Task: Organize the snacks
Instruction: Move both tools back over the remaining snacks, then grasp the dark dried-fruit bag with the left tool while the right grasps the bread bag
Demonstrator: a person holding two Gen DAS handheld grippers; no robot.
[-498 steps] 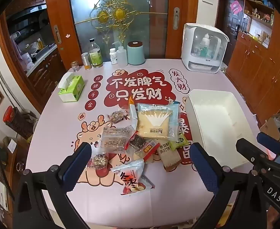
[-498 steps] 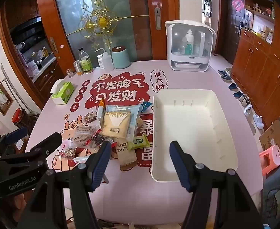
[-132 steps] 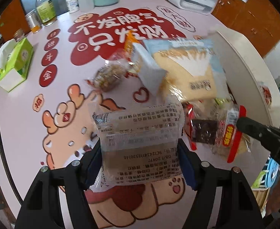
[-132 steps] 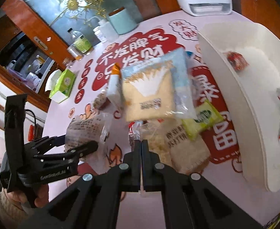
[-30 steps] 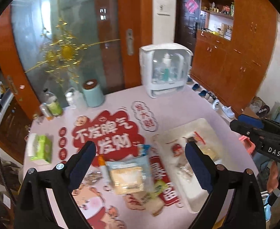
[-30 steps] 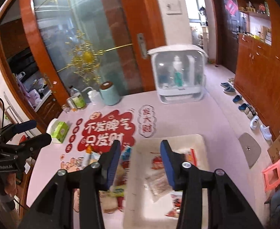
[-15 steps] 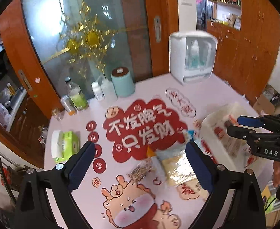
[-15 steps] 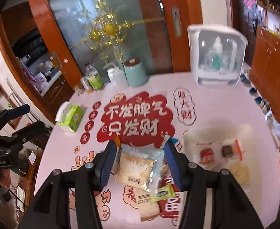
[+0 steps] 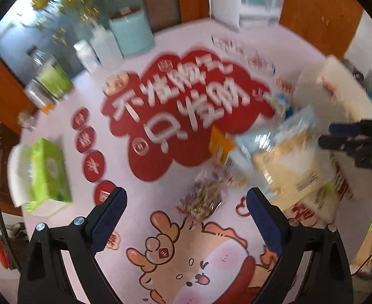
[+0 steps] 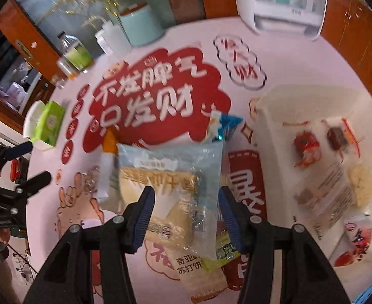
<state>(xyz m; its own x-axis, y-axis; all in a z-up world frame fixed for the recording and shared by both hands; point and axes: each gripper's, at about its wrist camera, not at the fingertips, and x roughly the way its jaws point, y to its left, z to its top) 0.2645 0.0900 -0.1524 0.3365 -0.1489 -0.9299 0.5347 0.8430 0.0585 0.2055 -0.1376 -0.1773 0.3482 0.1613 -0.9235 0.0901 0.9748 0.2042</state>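
A pink printed table cover (image 10: 282,58) with a red cloud of white characters filled both views. At its right edge stood the white plastic bin (image 10: 267,126), already holding several snacks: a red-wrapped sweet (image 10: 306,147), a dark bar in a clear wrapper with red trim (image 10: 338,134), a clear printed packet (image 10: 325,190) and a red-and-white pouch (image 10: 358,243). At the back stood a white countertop appliance (image 10: 282,5) and a pale green canister (image 10: 142,22); a green tissue box (image 9: 46,174) sat near the left edge.

The remaining snacks lay loose on the cover just left of the bin. Largest was the pale blue bag of crackers (image 10: 170,182), lying over a soda cracker pack (image 10: 201,271) and a small green packet (image 10: 224,253). A small clear packet of seed brittle (image 9: 203,195) lay apart, to their left.

The right gripper (image 10: 186,215) hung above the cracker bag with its blue pads spread to either side, clamping nothing. The left gripper (image 9: 186,215) was spread wide and empty, above the brittle packet.
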